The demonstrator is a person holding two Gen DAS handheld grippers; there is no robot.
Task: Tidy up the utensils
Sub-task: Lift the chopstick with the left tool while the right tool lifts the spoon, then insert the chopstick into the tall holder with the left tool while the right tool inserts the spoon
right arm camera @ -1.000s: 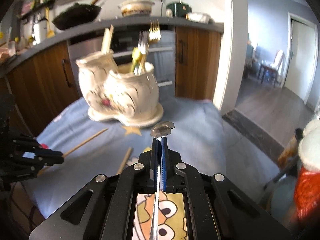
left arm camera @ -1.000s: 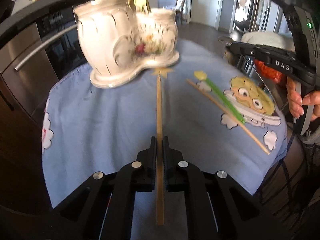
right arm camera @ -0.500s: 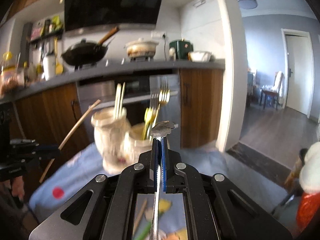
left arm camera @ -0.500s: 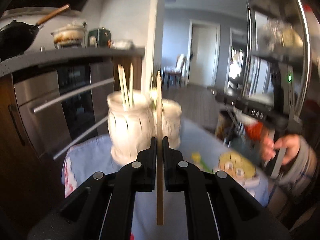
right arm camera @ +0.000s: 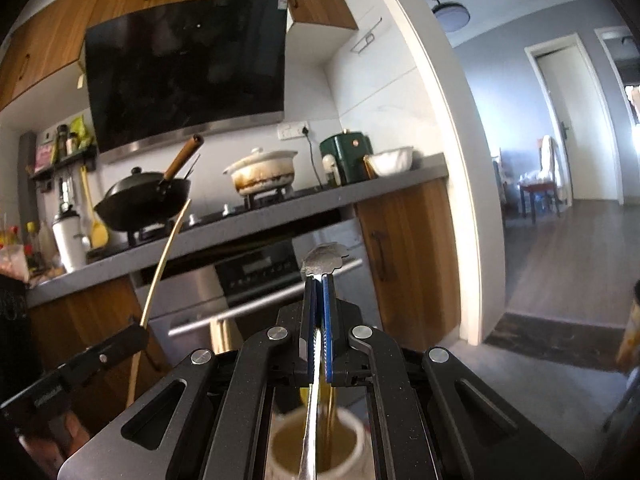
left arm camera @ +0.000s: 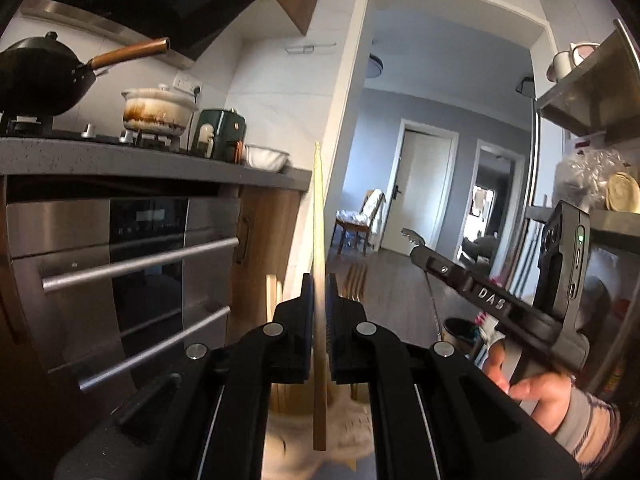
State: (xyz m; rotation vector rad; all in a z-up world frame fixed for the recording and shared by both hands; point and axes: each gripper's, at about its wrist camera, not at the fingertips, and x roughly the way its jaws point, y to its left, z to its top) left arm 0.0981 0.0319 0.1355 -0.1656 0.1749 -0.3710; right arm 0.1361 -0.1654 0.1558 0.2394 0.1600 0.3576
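My left gripper (left arm camera: 319,280) is shut on a wooden chopstick (left arm camera: 318,208) that stands upright between its pads. Below it shows the cream ceramic holder (left arm camera: 348,432), with other chopsticks (left arm camera: 272,292) and gold forks (left arm camera: 356,280) rising out of it. My right gripper (right arm camera: 319,280) is shut on a silver utensil (right arm camera: 324,260); its ornate end pokes out past the fingertips and its shaft runs down over the holder's cup (right arm camera: 352,432). Each gripper also appears in the other's view: the right gripper (left arm camera: 418,254) at right, the left gripper (right arm camera: 138,330) with its chopstick (right arm camera: 164,264) at lower left.
Ahead stands a kitchen counter (right arm camera: 280,220) with a black wok (right arm camera: 144,200), a stained clay pot (right arm camera: 264,172) and a green appliance (right arm camera: 346,152). A steel oven (left arm camera: 120,248) with bar handles sits below. A doorway (right arm camera: 560,200) opens right; steel shelves (left arm camera: 592,100) stand far right.
Both grippers have risen and tipped up from looking down at the blue tablecloth to looking level at the kitchen. The holder has dropped to the bottom of both views. Both grips stay the same.
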